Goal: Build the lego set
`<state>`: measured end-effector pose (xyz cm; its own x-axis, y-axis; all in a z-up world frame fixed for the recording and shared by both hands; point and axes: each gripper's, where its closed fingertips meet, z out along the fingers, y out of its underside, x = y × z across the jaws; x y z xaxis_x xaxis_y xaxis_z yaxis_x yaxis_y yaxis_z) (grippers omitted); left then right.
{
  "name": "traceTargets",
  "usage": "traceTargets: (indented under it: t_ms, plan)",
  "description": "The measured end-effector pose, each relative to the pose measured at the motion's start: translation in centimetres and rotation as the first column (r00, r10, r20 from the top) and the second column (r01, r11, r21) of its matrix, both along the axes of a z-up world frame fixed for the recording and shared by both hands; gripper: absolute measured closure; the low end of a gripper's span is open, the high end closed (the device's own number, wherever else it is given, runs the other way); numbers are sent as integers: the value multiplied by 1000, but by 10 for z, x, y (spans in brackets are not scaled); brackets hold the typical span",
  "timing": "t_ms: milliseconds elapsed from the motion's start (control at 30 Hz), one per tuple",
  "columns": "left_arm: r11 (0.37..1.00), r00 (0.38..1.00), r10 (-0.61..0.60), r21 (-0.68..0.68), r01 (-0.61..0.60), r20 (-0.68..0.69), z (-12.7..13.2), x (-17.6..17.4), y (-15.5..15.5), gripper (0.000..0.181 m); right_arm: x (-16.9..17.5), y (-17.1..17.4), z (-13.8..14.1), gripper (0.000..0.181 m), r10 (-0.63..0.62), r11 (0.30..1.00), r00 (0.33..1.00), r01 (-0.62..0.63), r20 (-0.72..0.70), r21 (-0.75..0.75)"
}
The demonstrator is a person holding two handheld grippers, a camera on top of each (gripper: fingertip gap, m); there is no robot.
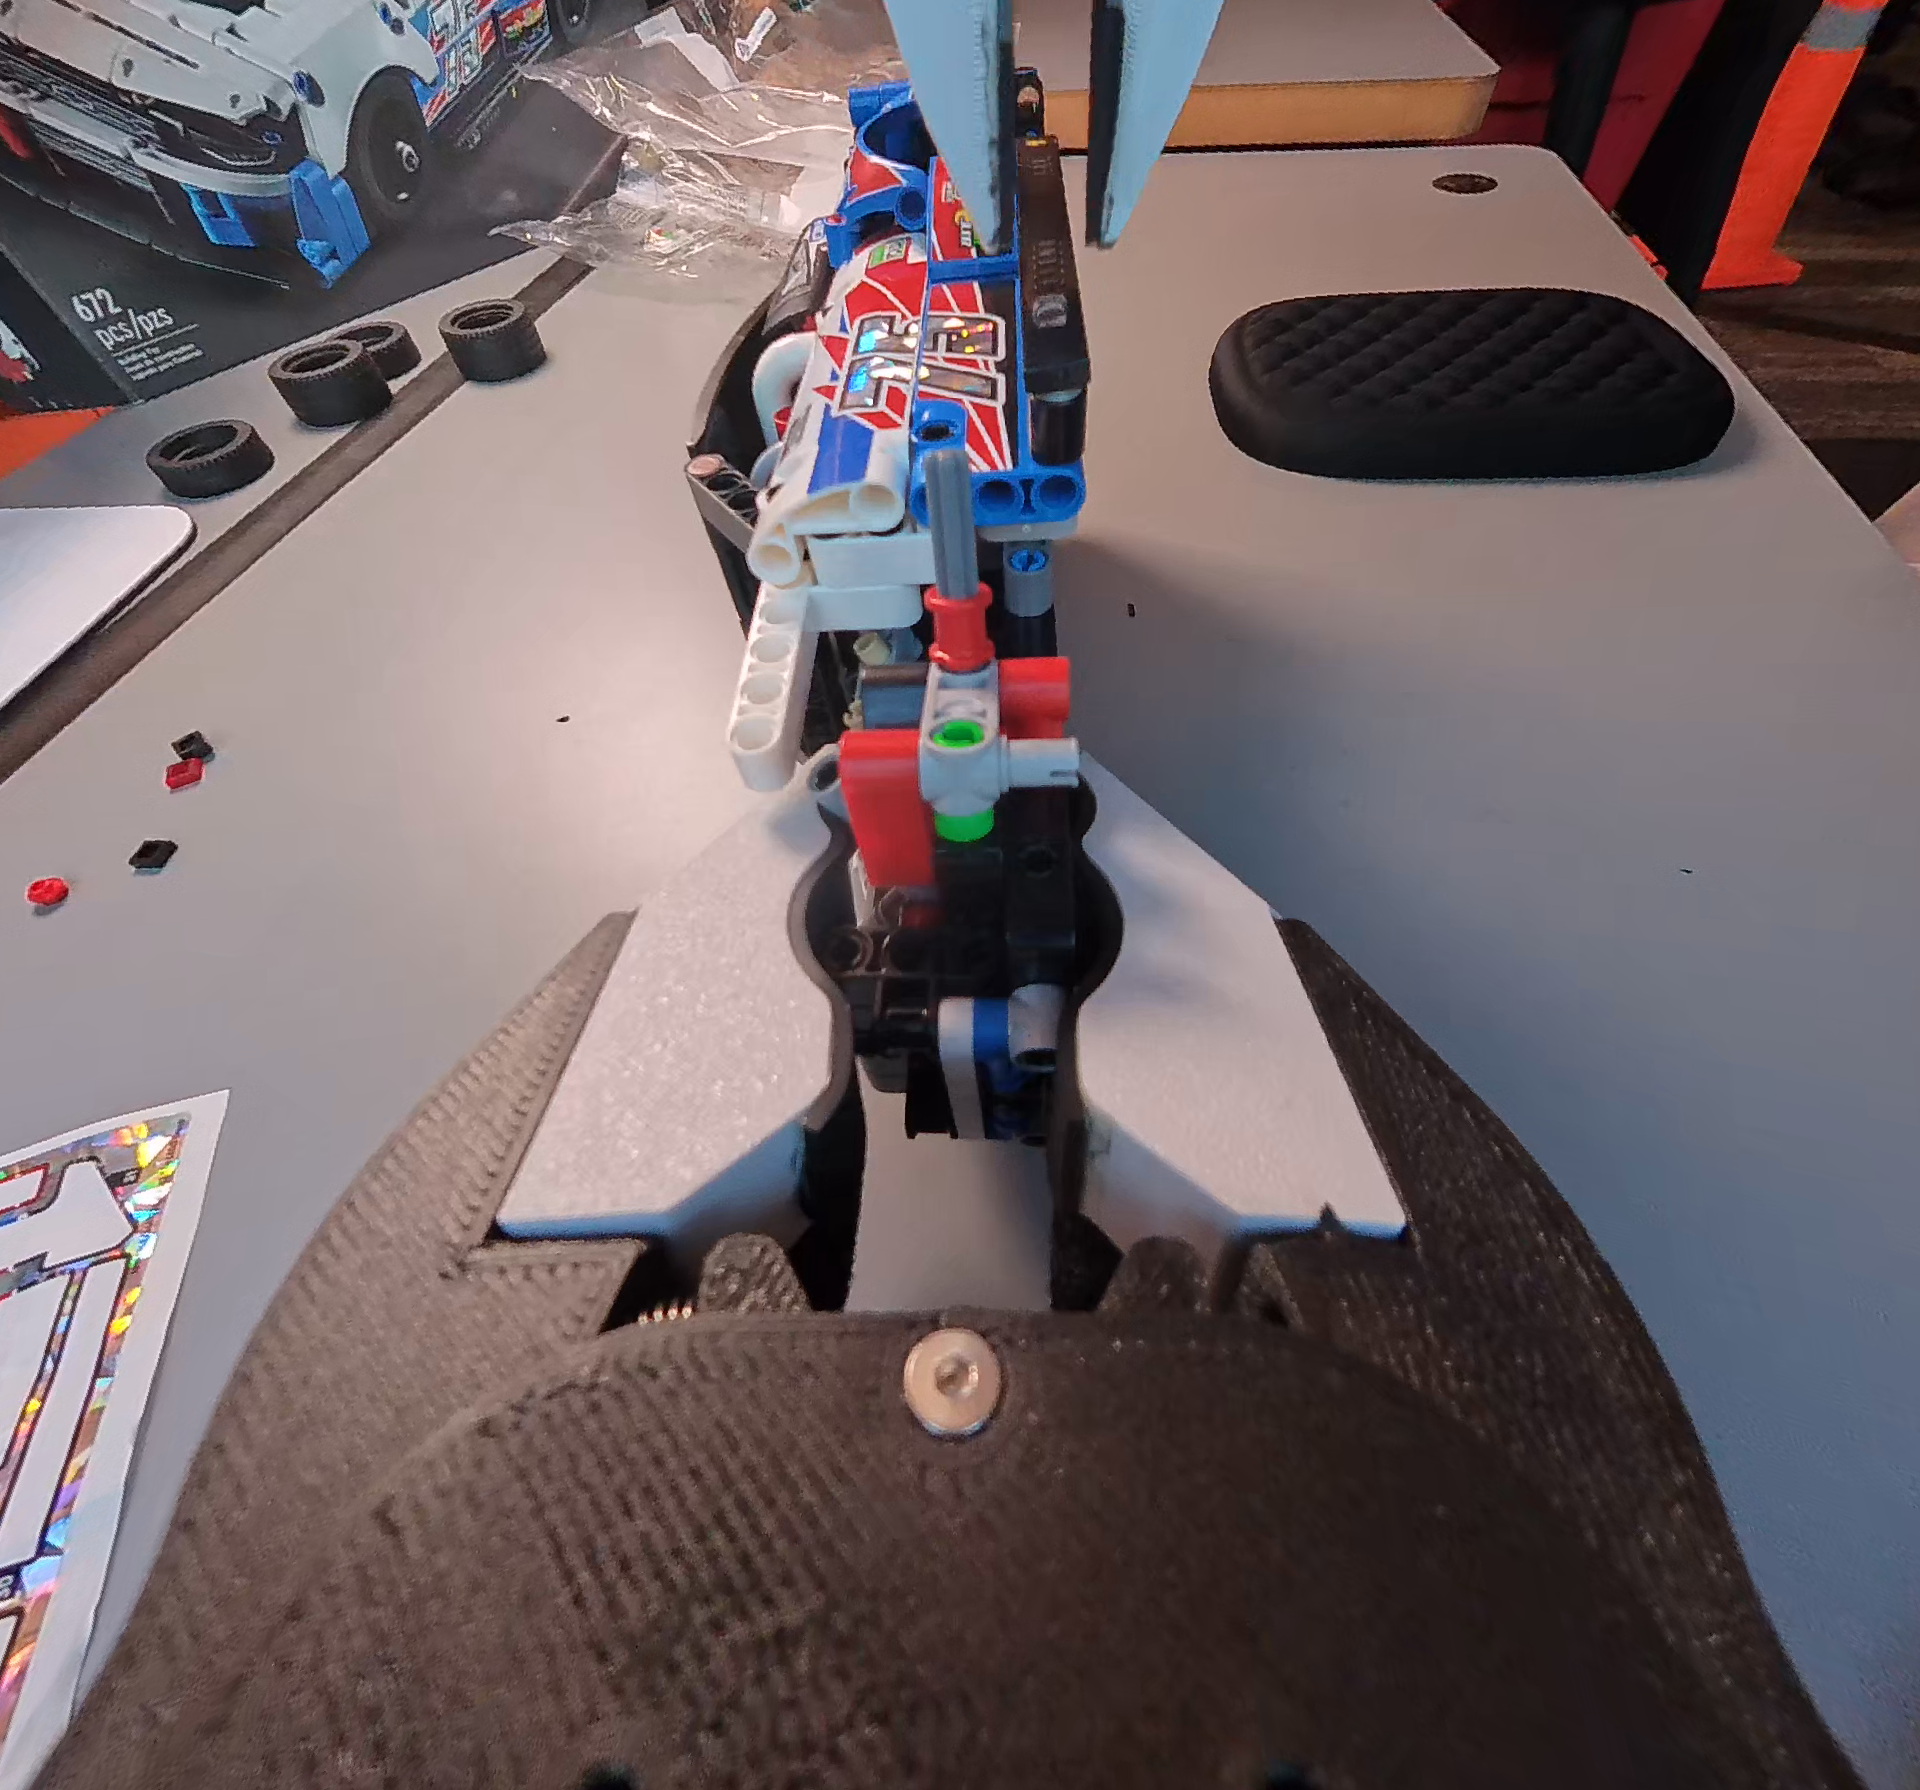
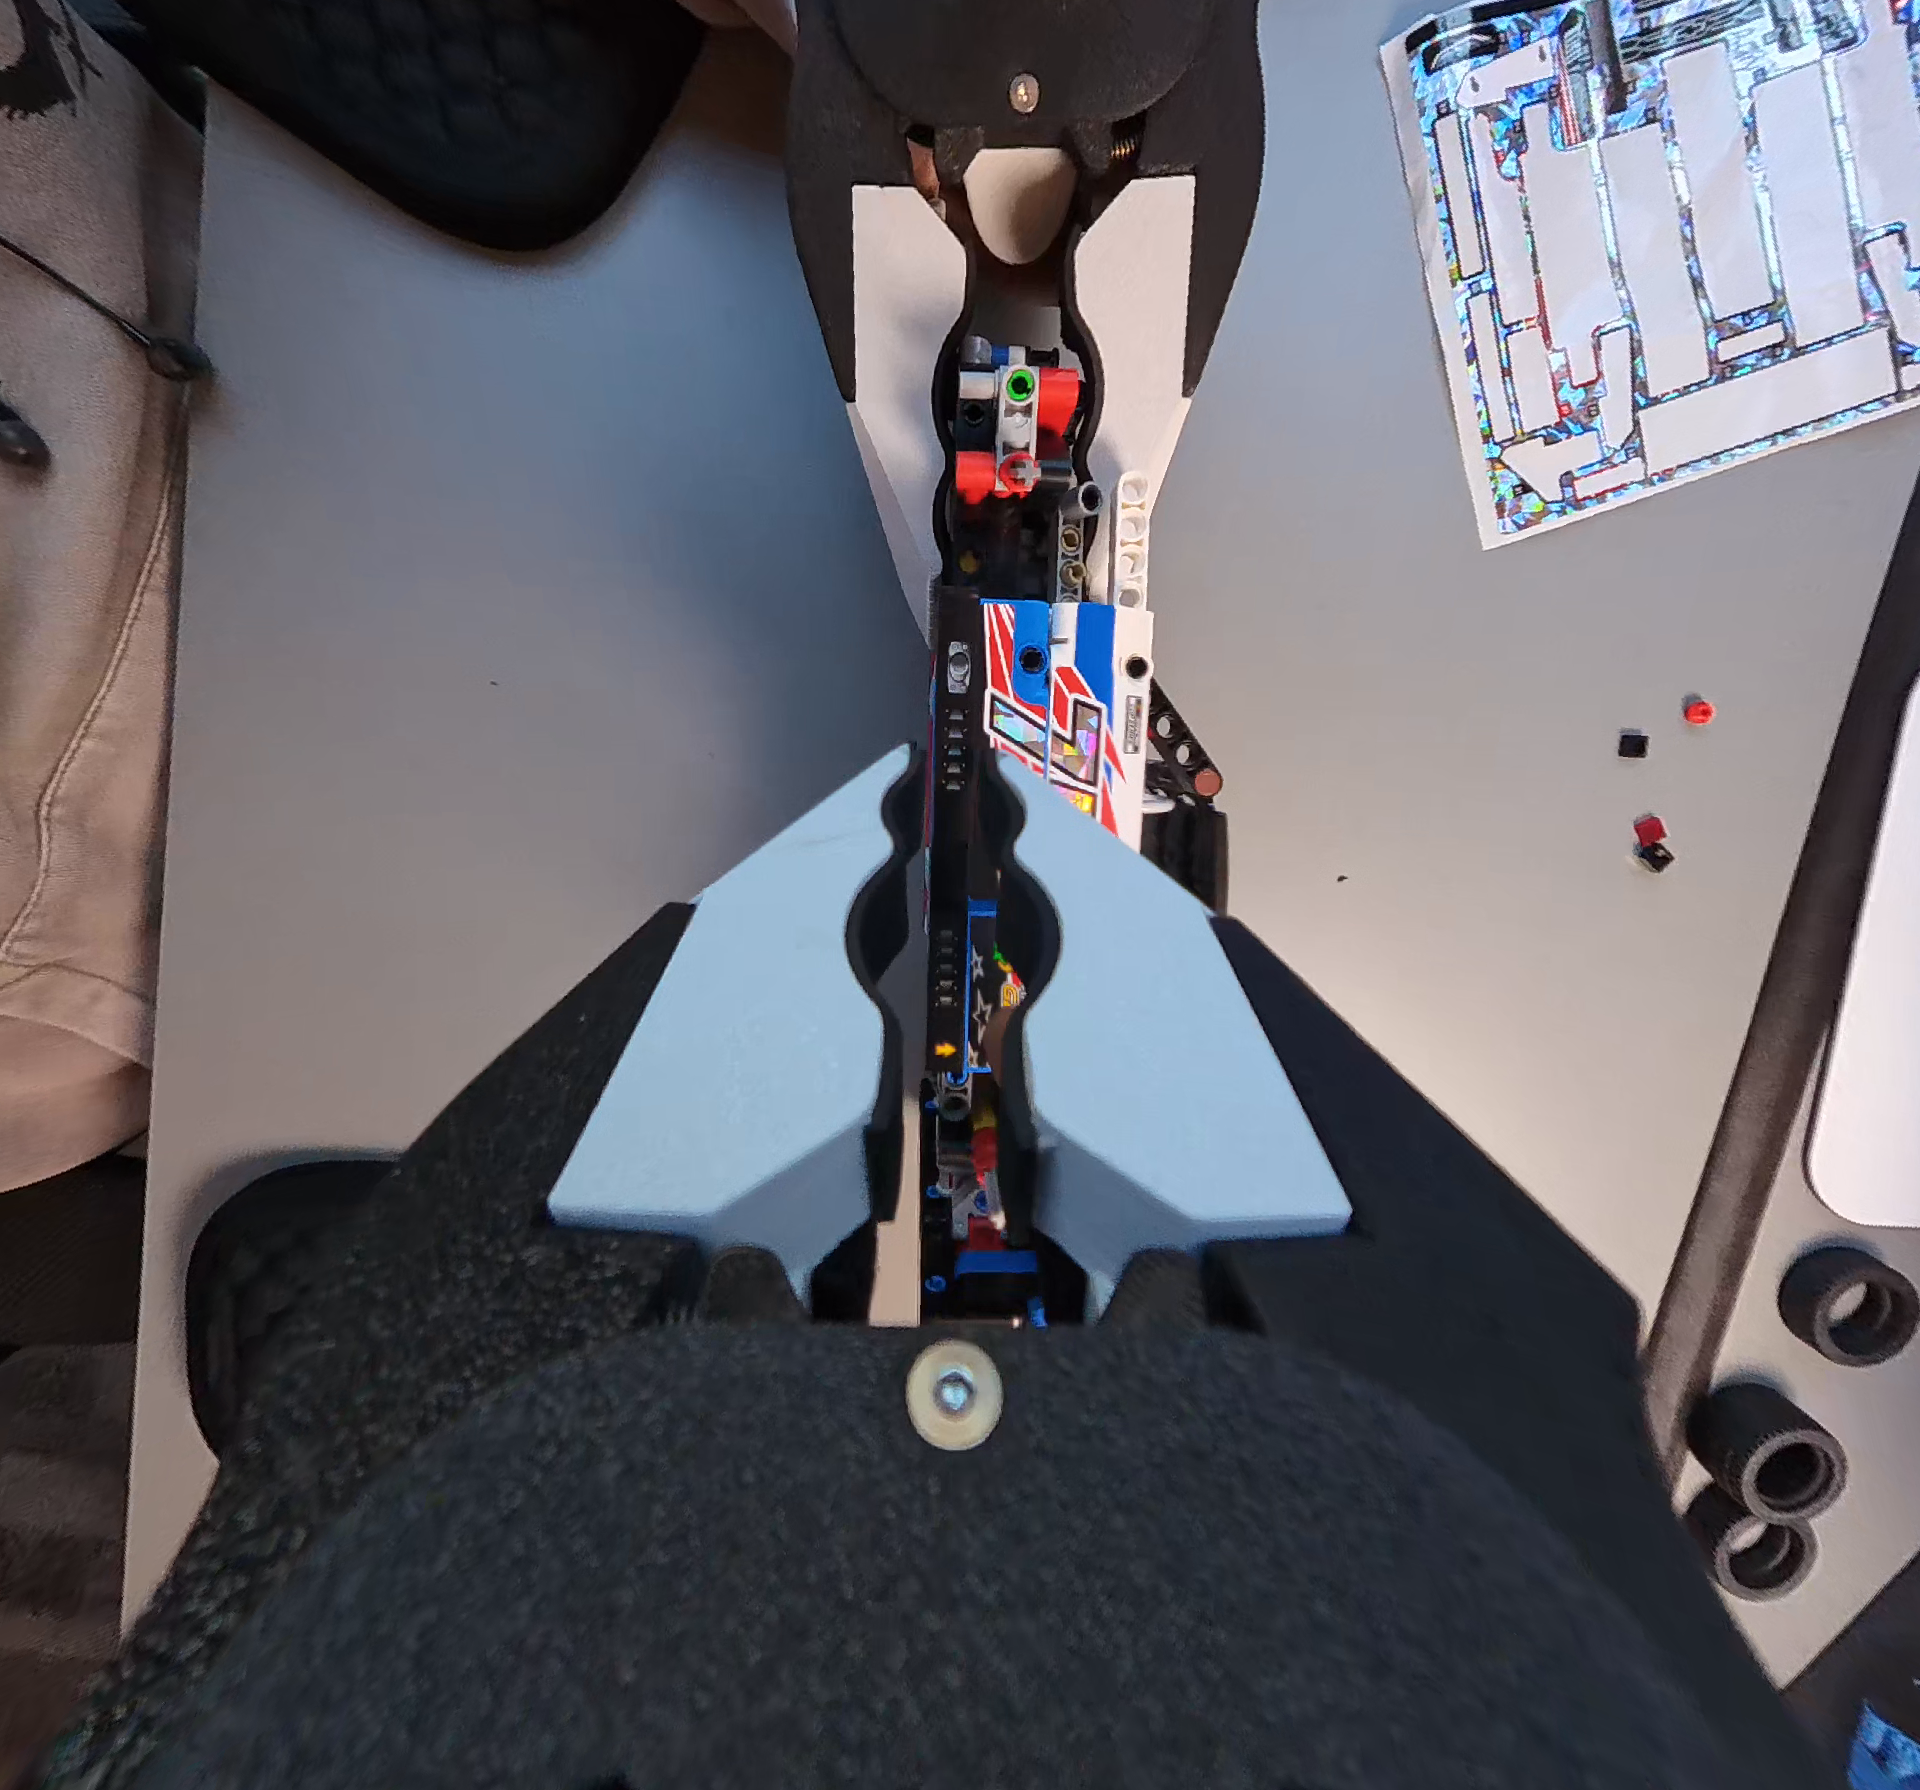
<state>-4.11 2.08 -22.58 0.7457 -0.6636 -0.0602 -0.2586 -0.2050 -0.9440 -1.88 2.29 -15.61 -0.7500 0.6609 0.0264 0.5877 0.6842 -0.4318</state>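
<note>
At the centre of the grey desk [image 1: 1351,701] the half-built car chassis [image 1: 935,369] is held on its side between the two tools, one at each end. The left tool [image 1: 951,919] is clenched on the black front block, just behind the red and grey steering pieces [image 1: 961,753]. The right tool [image 2: 951,784] is seen closed on the long black side beam at the far end, its pads pressed to both faces. Four black tyres [image 1: 332,379] are noted left of the chassis, near the set's box [image 1: 208,130]; a few small red and black pieces [image 1: 171,805] lie loose farther left, and a foil sticker sheet [image 2: 1683,202] beyond them. Risk judged: the grip is narrow at both ends, so any twist or uneven pull between the tools could pop pinned beams apart or bend the upright grey axle [image 1: 951,525]. A slip at one end would drop the chassis onto the desk.
</note>
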Motion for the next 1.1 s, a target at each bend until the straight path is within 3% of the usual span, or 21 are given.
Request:
traceTargets:
  t_ms: [233,400,767,1100]
  plan:
    - [1000,1000,0,-2,0,-8,-1,0,0,147,1,-1,-4,177,11,1000,999,-12,37,23]
    - [1000,1000,8,-28,-8,-5,-3,-2,2,147,1,-1,-6,177,46,991,999,-46,3,128]
    - [997,999,21,-80,-18,39,-4,-5,5,148,-9,8,-6,177,117,918,970,-24,-214,395]
    - [995,999,31,-93,-27,39,-4,-5,4,148,-10,11,-8,171,250,796,879,52,-406,603]
